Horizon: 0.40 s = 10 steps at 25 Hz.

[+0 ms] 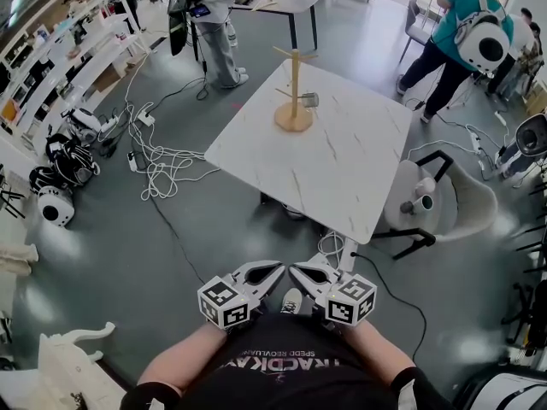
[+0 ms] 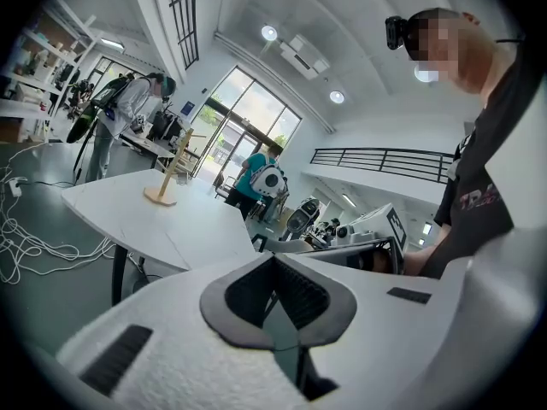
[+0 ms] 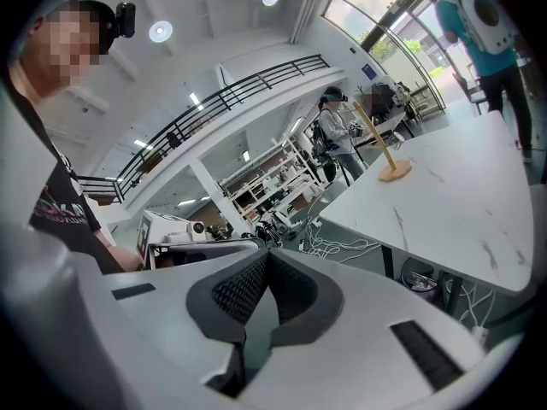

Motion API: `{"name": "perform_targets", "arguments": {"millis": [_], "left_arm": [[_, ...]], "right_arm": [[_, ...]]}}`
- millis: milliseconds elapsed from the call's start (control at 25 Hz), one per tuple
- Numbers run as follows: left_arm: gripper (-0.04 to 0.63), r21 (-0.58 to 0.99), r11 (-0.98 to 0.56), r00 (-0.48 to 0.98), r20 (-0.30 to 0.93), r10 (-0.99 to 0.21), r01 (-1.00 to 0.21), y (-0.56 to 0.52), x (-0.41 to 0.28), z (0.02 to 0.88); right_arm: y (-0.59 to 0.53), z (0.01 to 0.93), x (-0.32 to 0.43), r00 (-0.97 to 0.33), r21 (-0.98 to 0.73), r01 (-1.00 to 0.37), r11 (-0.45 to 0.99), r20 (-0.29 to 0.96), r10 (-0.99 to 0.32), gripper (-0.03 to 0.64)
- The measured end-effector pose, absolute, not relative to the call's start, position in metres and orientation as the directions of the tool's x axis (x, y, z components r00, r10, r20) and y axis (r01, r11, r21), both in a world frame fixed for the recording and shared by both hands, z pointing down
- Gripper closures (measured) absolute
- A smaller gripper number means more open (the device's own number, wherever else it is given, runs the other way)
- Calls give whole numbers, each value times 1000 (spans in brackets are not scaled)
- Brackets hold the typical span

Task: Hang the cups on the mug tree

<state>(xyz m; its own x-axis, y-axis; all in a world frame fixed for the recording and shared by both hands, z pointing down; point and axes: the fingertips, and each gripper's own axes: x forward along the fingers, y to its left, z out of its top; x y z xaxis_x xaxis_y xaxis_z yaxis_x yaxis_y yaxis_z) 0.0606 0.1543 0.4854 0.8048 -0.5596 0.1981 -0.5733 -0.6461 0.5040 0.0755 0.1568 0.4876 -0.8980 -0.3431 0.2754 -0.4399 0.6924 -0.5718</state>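
Observation:
The wooden mug tree [image 1: 293,92] stands near the far edge of the white marble table [image 1: 342,173], with a grey cup [image 1: 309,100] hanging on one of its right-hand pegs. The tree also shows small in the left gripper view [image 2: 167,174] and the right gripper view [image 3: 386,149]. A white cup [image 1: 420,202] appears to rest on the chair to the right of the table. I hold both grippers low against my body, well short of the table. My left gripper [image 1: 275,271] and right gripper [image 1: 297,272] point tip to tip, both shut and empty.
A white chair [image 1: 457,196] stands at the table's right side. Tangled cables and power strips [image 1: 158,162] lie on the floor to the left. Shelves [image 1: 60,49] line the left wall. People stand behind the table [image 1: 218,24] and at the back right [image 1: 457,32].

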Motion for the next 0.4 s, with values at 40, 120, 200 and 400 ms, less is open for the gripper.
{"name": "perform_targets", "arguments": {"millis": [40,120,200,400], "left_arm": [[598,504,-646,804,198,-560,-574,154,61,485],[598,503,-645,803,199,-561,-575,155,60,484],[598,502,-644,802,199,-564,-577,155,60,483],[598,499,-640,796,198,-572,-584,157,58,482]], "right_arm": [[157,487,75,-898,-571,-439,693,275,-342,607],[157,486,74,-899,-571,-437,694,274,-341,607],[158,485,74,-900,-572,-436,695,272,-340,607],[160,484,75,-902,-570,-433,698,270,-338,607]]}}
